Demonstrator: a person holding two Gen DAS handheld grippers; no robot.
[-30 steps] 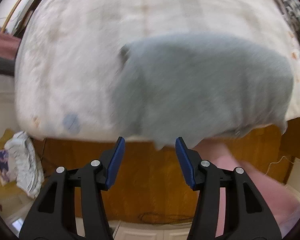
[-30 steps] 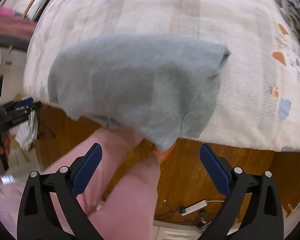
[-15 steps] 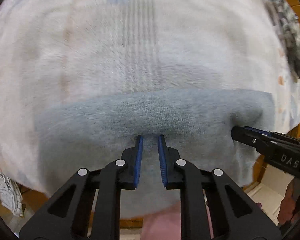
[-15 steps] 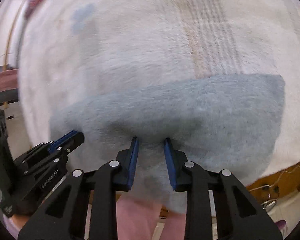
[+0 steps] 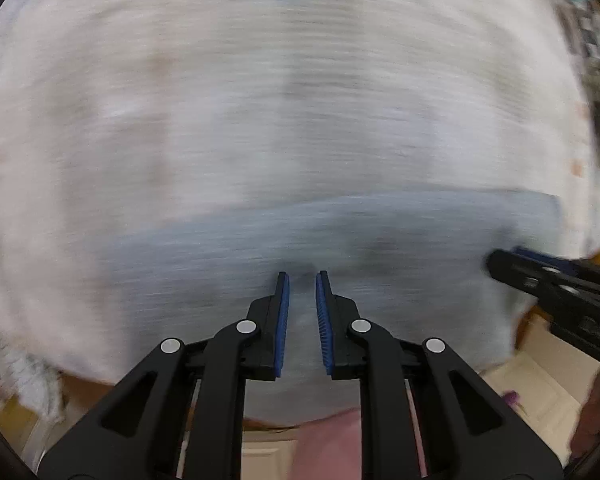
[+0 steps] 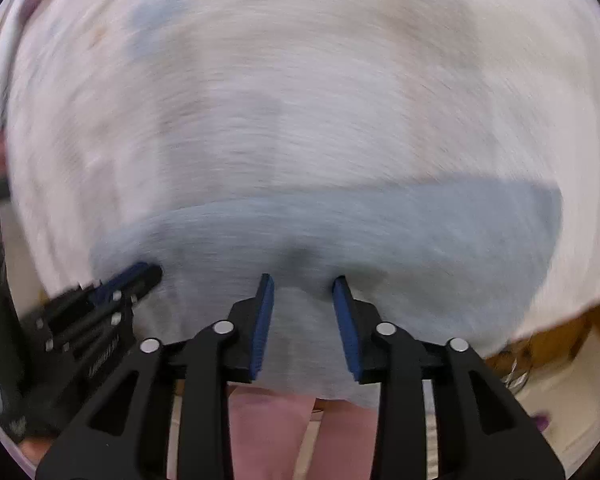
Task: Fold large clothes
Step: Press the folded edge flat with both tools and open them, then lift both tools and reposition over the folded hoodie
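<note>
A grey garment (image 5: 380,240) lies folded on the pale bed cover, its near edge hanging over the bed's front edge; it also shows in the right wrist view (image 6: 380,232). My left gripper (image 5: 301,280) is narrowly closed on a pinch of the grey cloth at its near part. My right gripper (image 6: 303,282) has its jaws a little wider apart, with grey cloth bunched between the tips; its hold is unclear. Each gripper shows in the other's view: the right gripper (image 5: 540,276) at right, the left gripper (image 6: 112,292) at left. Both frames are motion-blurred.
The pale patterned bed cover (image 5: 260,100) fills the far field in both views. Wooden bed side and floor show at the lower right (image 6: 560,344). Pink-clad legs (image 6: 268,432) stand under the grippers. A dark patterned cloth (image 5: 596,80) lies at the bed's far right.
Both grippers came from open, away from the bed, to the garment's near edge and closed onto it. Since half a second ago the right jaws have widened slightly; the view blurs with movement.
</note>
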